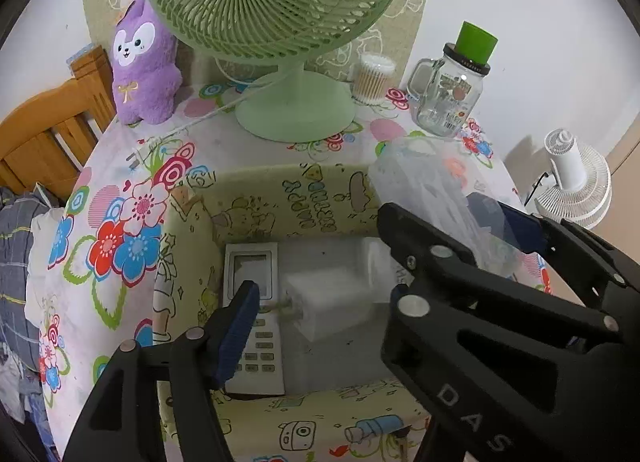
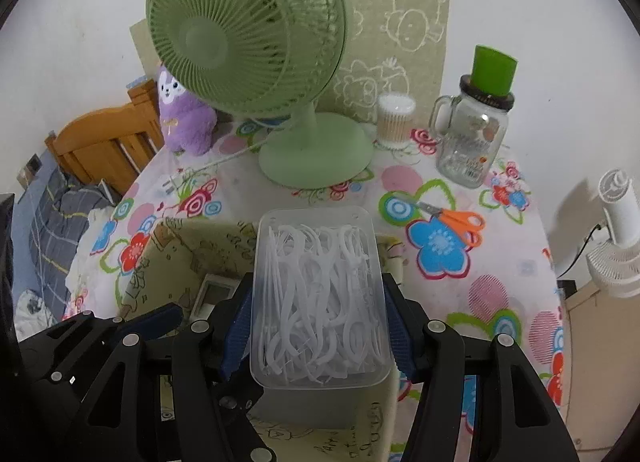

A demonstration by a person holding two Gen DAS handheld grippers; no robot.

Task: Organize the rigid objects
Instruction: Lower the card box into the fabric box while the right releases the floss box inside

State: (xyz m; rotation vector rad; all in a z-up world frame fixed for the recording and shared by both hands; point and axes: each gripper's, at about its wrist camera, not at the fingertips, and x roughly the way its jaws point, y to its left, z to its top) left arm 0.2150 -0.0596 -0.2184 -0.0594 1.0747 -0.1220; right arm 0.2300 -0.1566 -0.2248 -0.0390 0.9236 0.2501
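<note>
right wrist view looks down on a table (image 2: 500,302) w/ a flowered cloth, white wall behind. on it stand a green fan (image 2: 256,45), a purple plush toy (image 2: 186,121) at back left, a cotton swab jar (image 2: 396,119), a glass mug jar (image 2: 474,141) w/ a green cup on its lid, and orange scissors (image 2: 460,221) lying flat on the cloth. a printed cardboard sheet leans on the wall behind the fan. wooden bed frame (image 2: 104,141) and grey bedding at left, a white fan (image 2: 618,238) off the table at right.

right gripper (image 2: 318,326) is clenched on a clear floss pick box (image 2: 320,302), blue pads on both long sides, box held over the open storage box (image 2: 188,246) w/ cartoon print. the left gripper's black fingers show at lower left of this view.

left wrist view: left gripper (image 1: 380,262) is released, jaws apart w/ nothing pressed between them; it hangs over the storage box. inside lies a white remote (image 1: 256,322) along the left wall, partly covered by the left blue pad (image 1: 236,334), beside it a pale translucent item i can't identify. the floss pick box shows at right (image 1: 420,181), blurred, and its lower end is hidden behind the right finger. storage box's near wall is cut off by the frame bottom. text on the mug jar is too small to read.
</note>
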